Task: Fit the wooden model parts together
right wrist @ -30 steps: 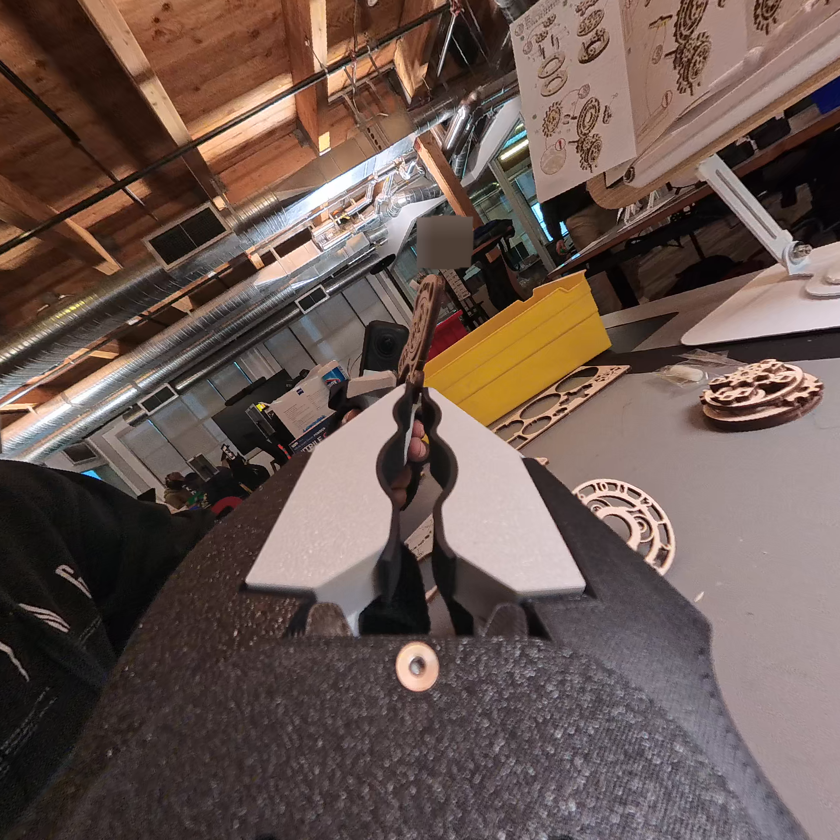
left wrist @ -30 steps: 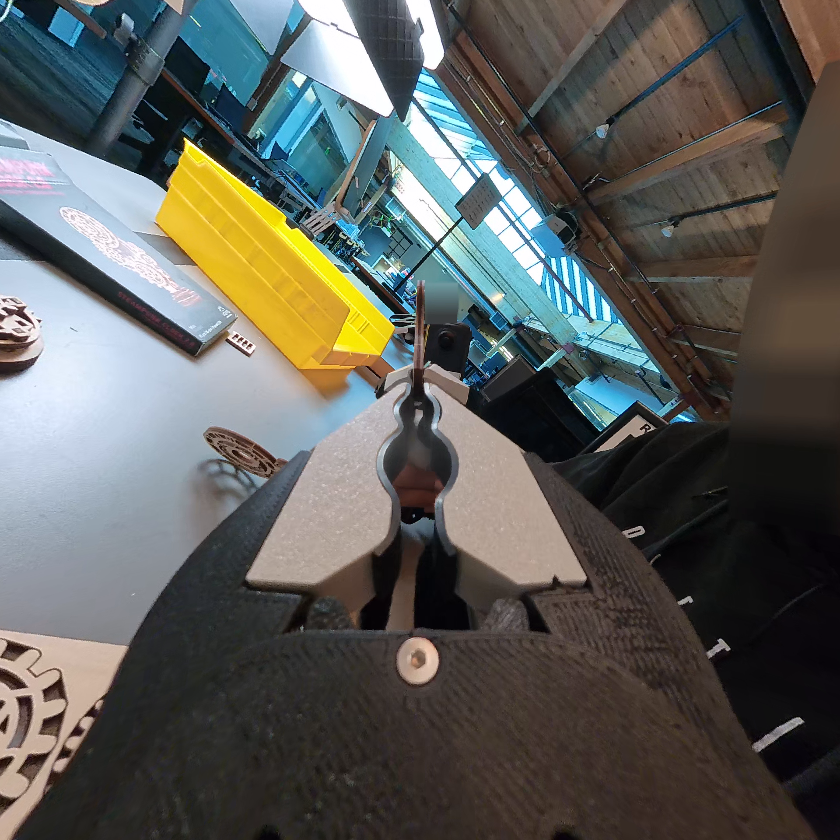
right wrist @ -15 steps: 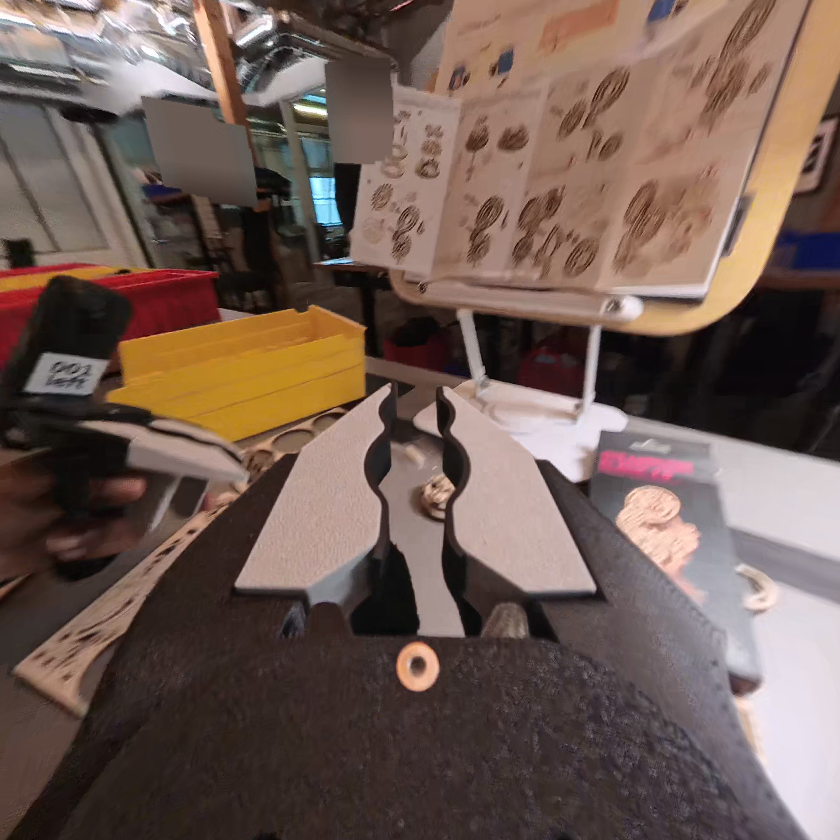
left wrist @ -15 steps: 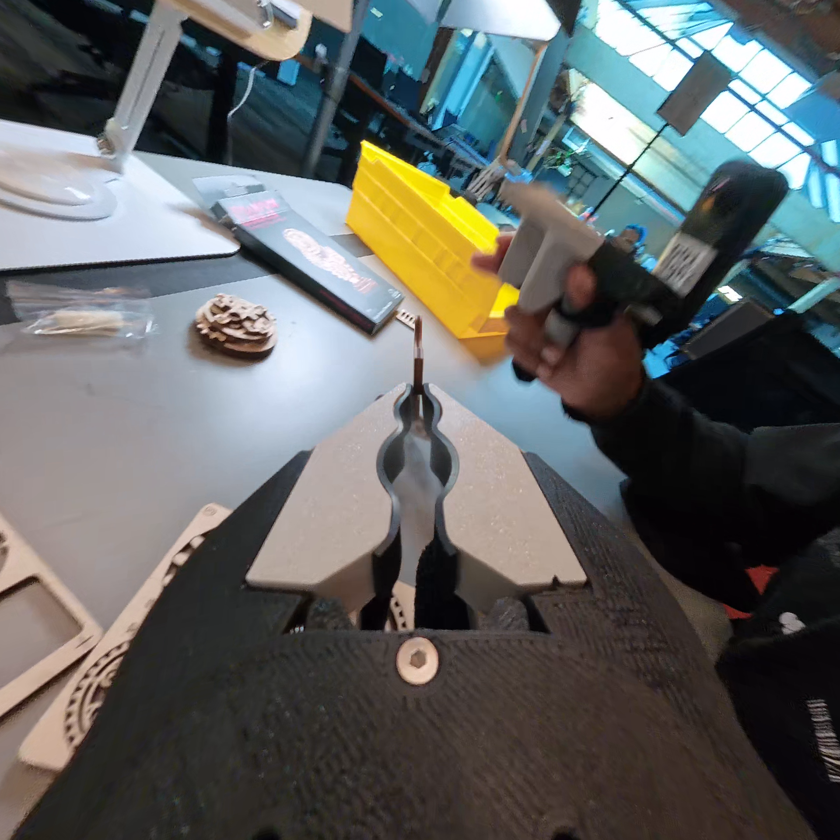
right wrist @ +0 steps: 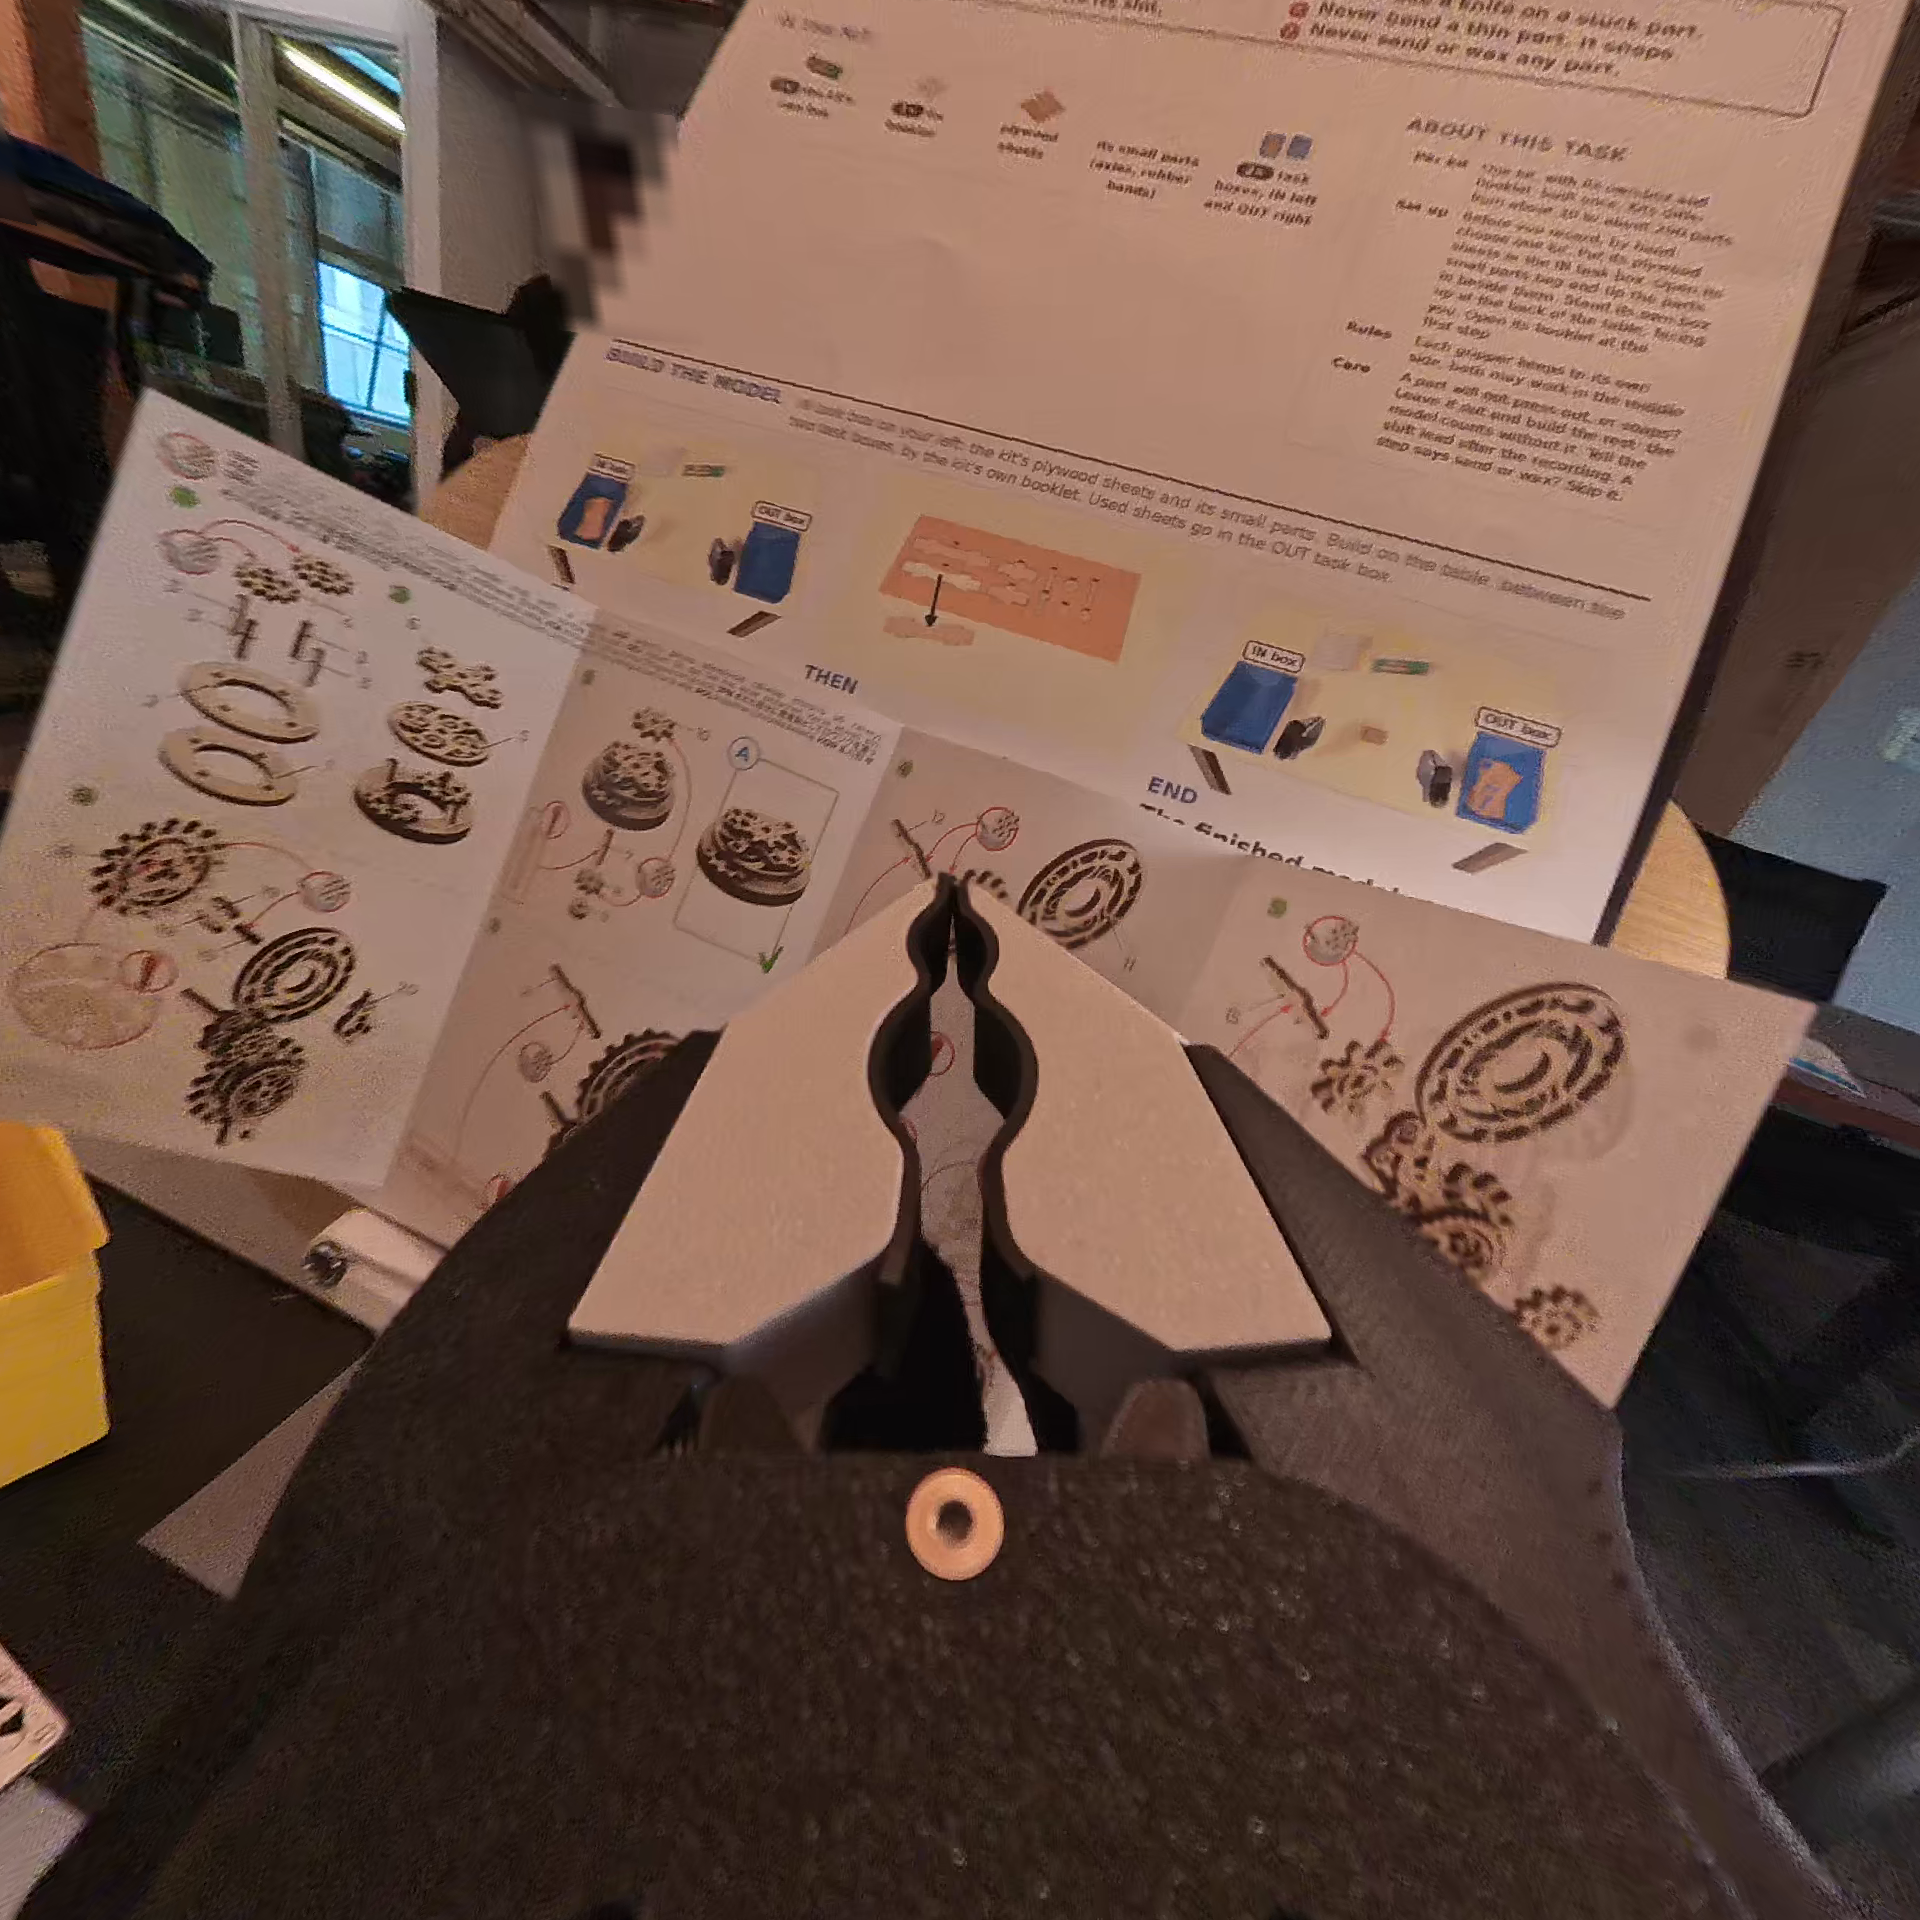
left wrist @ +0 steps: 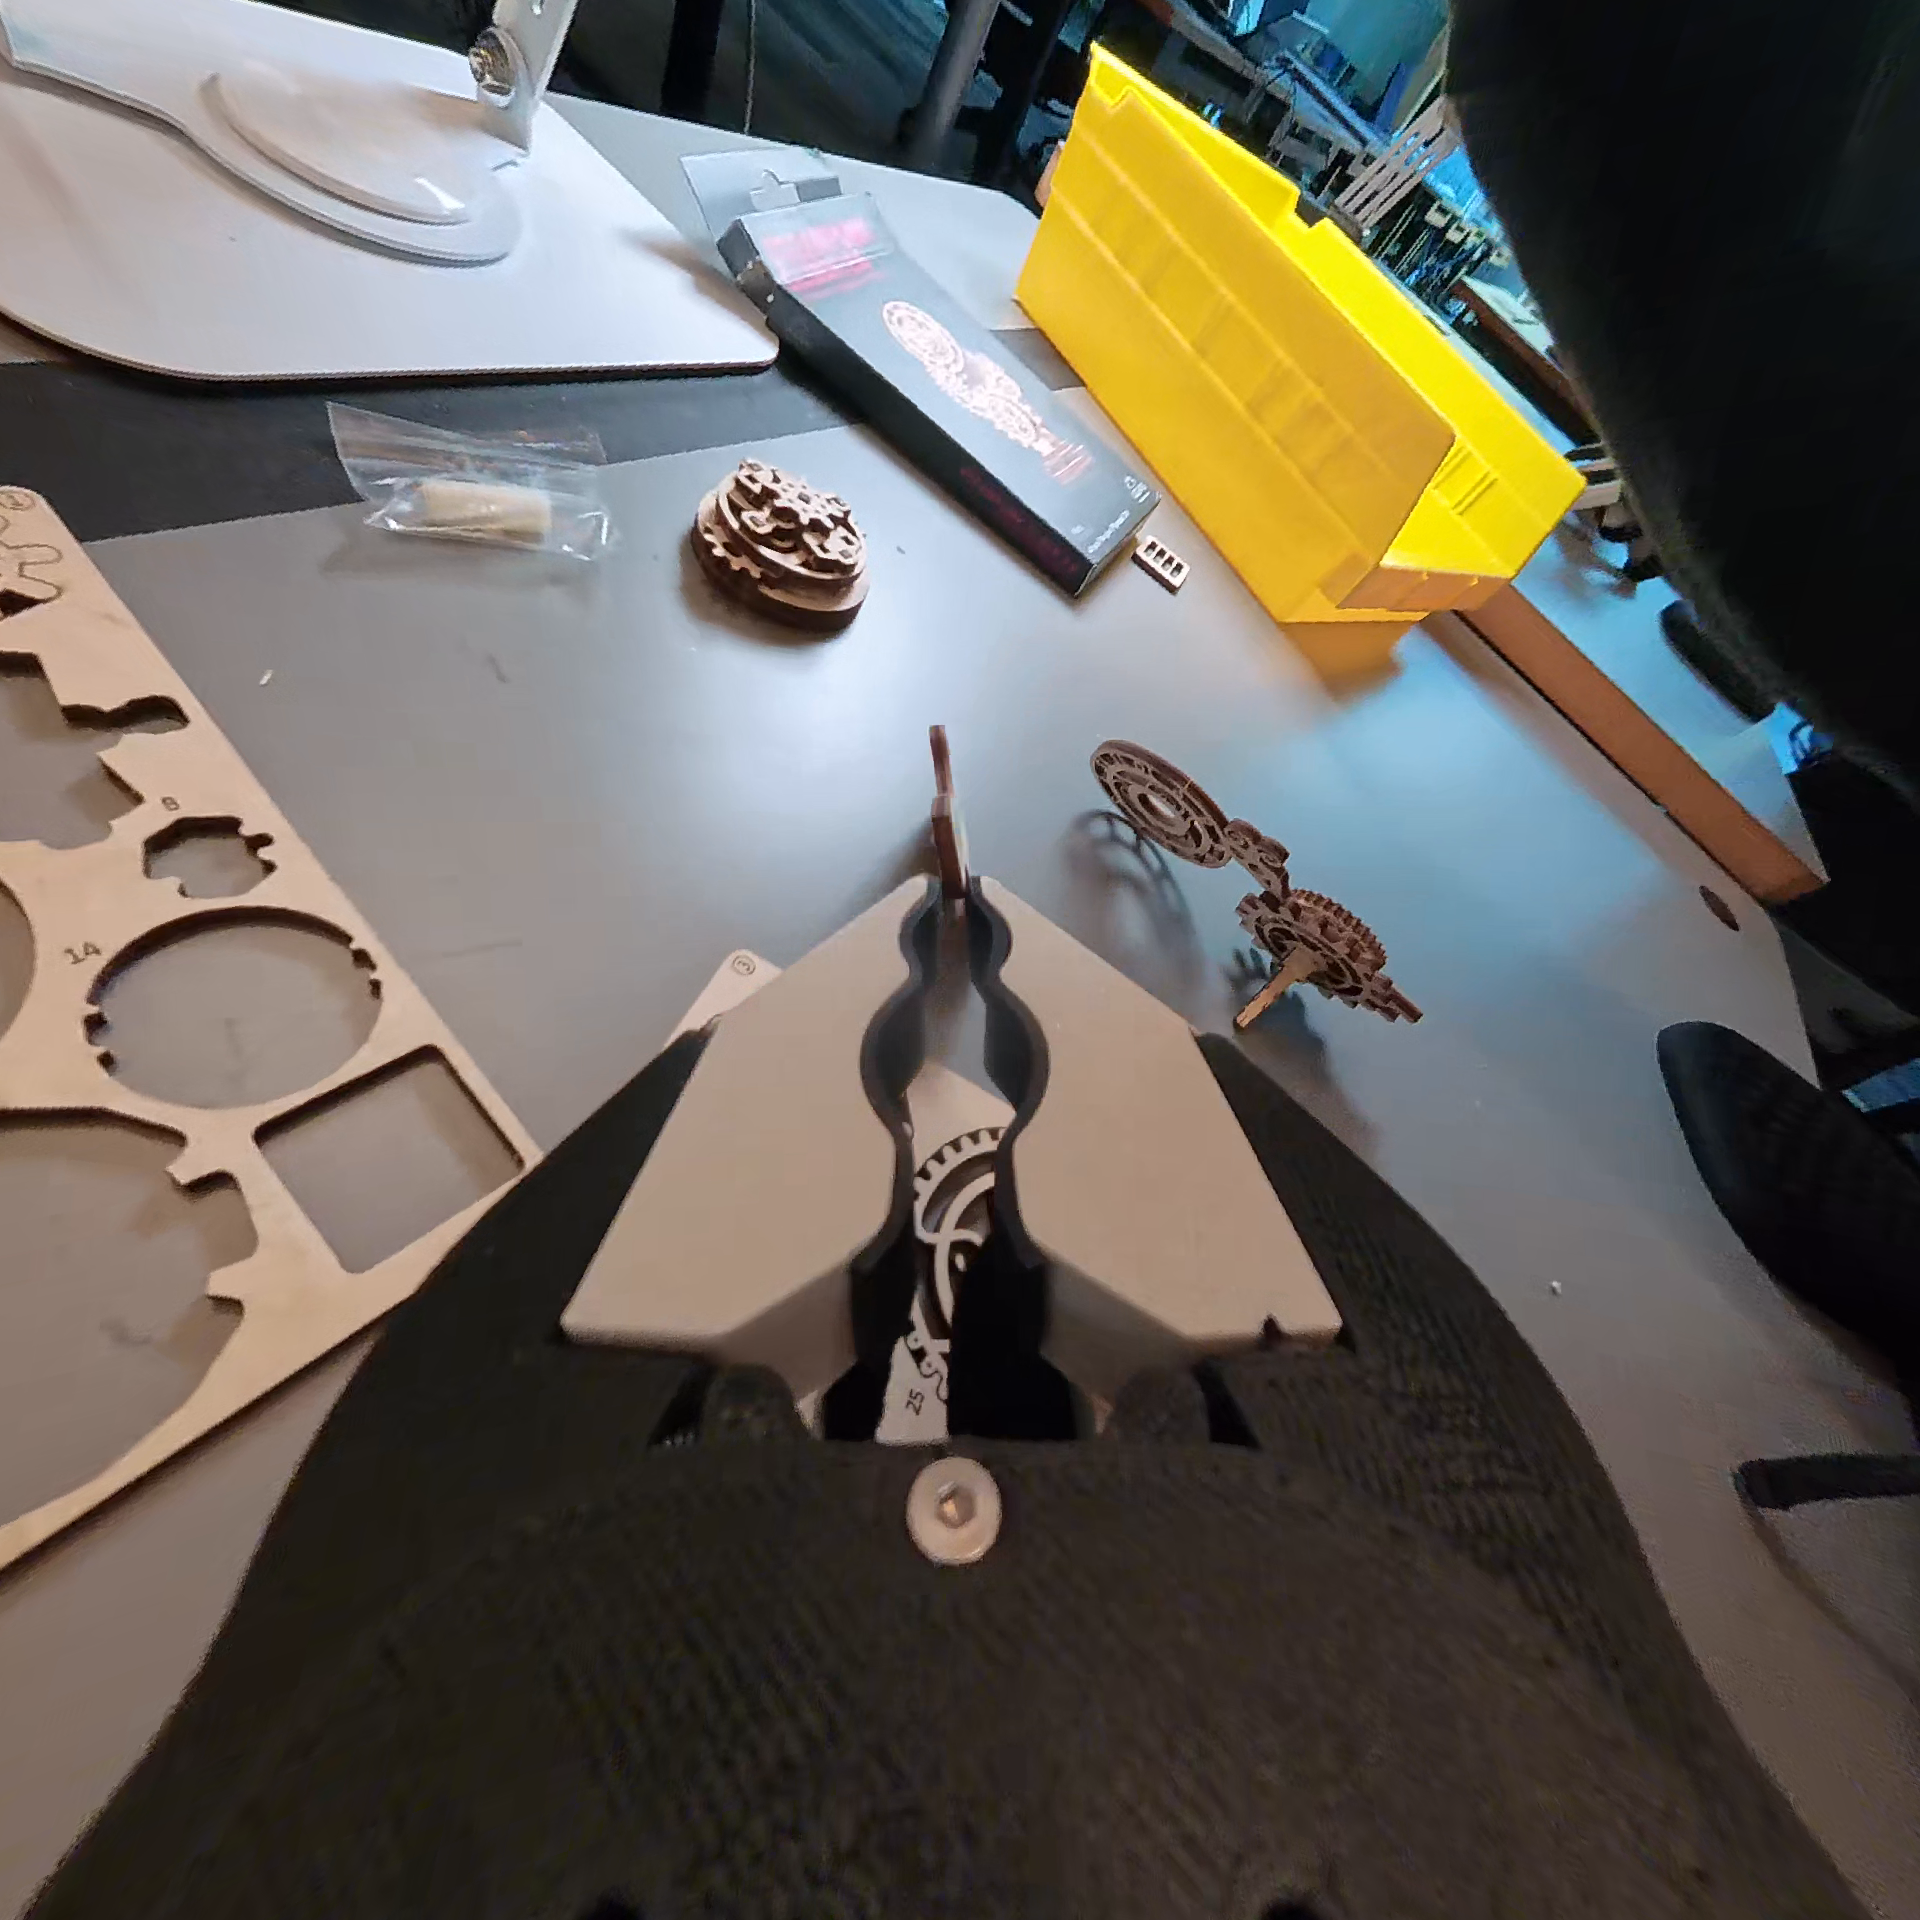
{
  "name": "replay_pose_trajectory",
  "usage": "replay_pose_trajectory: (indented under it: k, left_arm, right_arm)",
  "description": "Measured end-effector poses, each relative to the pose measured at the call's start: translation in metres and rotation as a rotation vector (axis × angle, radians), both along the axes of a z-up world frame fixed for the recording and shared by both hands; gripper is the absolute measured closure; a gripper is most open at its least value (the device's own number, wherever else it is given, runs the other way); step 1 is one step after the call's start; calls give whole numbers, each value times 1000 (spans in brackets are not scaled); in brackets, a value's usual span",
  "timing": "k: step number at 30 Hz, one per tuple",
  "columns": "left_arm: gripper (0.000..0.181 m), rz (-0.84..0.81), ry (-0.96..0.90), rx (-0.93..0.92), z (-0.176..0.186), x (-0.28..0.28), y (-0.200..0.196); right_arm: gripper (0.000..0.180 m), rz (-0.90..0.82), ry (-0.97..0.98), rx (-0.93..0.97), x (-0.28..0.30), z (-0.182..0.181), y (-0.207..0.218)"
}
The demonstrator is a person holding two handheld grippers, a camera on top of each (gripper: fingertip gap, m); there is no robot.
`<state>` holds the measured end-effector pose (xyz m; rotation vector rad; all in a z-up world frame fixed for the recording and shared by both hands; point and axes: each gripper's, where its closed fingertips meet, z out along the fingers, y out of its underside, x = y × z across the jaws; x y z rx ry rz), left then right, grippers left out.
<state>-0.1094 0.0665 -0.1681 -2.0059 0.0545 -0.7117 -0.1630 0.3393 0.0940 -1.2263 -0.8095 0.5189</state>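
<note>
A: Item 1, L gripper point(left wrist: 954, 902): your fingers still pinch the thin wooden part point(left wrist: 948, 821), now low over the surface point(left wrist: 623, 748), gear assy point(left wrist: 1262, 914) just right.

B: Item 2, R gripper point(right wrist: 951, 902)?

A: Fingers pressed together, empty; swung up to booklet point(right wrist: 623, 883). Check next step.

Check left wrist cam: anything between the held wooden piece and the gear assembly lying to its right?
Nothing visible. The left gripper pinches the thin wooden piece upright; only bare table lies between it and the gear assembly.
</note>
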Motion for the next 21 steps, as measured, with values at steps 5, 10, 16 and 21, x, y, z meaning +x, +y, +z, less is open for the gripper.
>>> replay_pose_trajectory:
  k: [5, 10, 16, 21]
  left_arm:
    - [179, -12, 35, -13, -6, 2, 0]
    - [175, -8, 54, -14, -7, 0, 0]
    - [165, -3, 70, -11, -8, -1, 1]
    - [161, 8, 82, -3, -6, -3, 1]
  right_arm:
    - [180, -7, -42, 27, -13, 2, 20]
    - [180, -3, -64, 18, -17, 0, 27]
    - [180, -4, -77, 20, -18, -4, 28]
    - [180, 5, -77, 26, -19, -3, 27]
